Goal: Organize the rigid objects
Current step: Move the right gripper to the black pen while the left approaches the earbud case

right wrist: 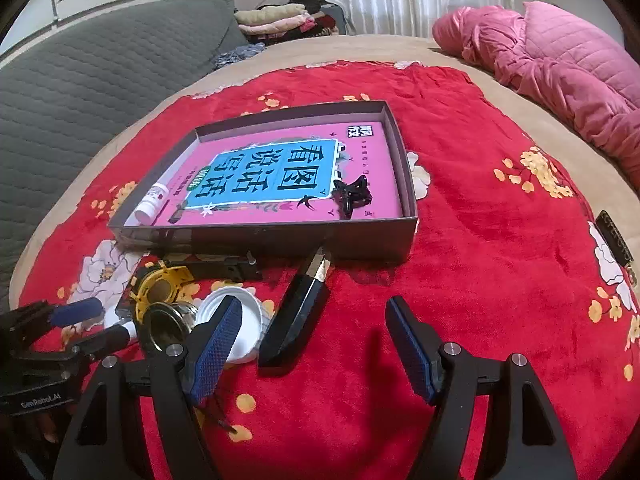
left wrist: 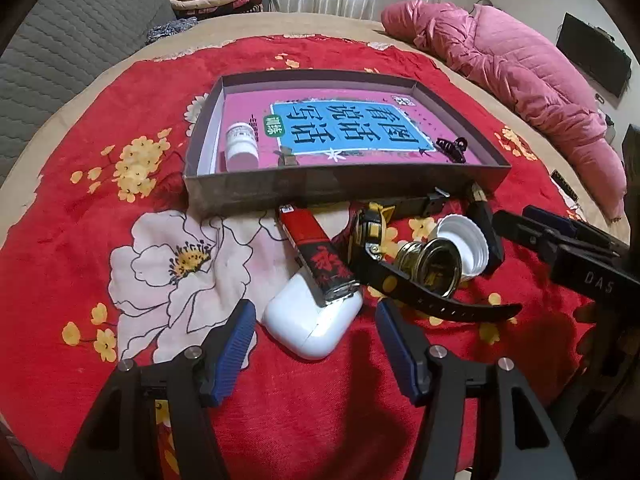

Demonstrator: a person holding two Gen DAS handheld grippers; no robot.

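Observation:
A grey shallow box (left wrist: 320, 190) (right wrist: 280, 240) lies on the red blanket, holding a pink book (left wrist: 352, 124), a white bottle (left wrist: 240, 146) (right wrist: 151, 204) and a black hair clip (left wrist: 452, 148) (right wrist: 352, 196). In front of it lie a white earbud case (left wrist: 312, 322), a red lighter (left wrist: 316, 256), a black-and-yellow watch (left wrist: 384, 264) (right wrist: 160, 284), a brass jar (left wrist: 432, 264) (right wrist: 168, 322), a white cap (left wrist: 466, 246) (right wrist: 236, 332) and a black faceted stick (right wrist: 296, 316). My left gripper (left wrist: 316, 346) is open, straddling the earbud case. My right gripper (right wrist: 316, 354) is open just behind the black stick.
The red flowered blanket (right wrist: 480, 280) covers a beige bed. A pink quilt (left wrist: 520, 76) (right wrist: 560, 68) lies at the far right, a grey sofa (right wrist: 80, 80) at the left. Folded clothes (right wrist: 276, 20) are stacked behind. A dark labelled strip (right wrist: 616, 236) lies at the right edge.

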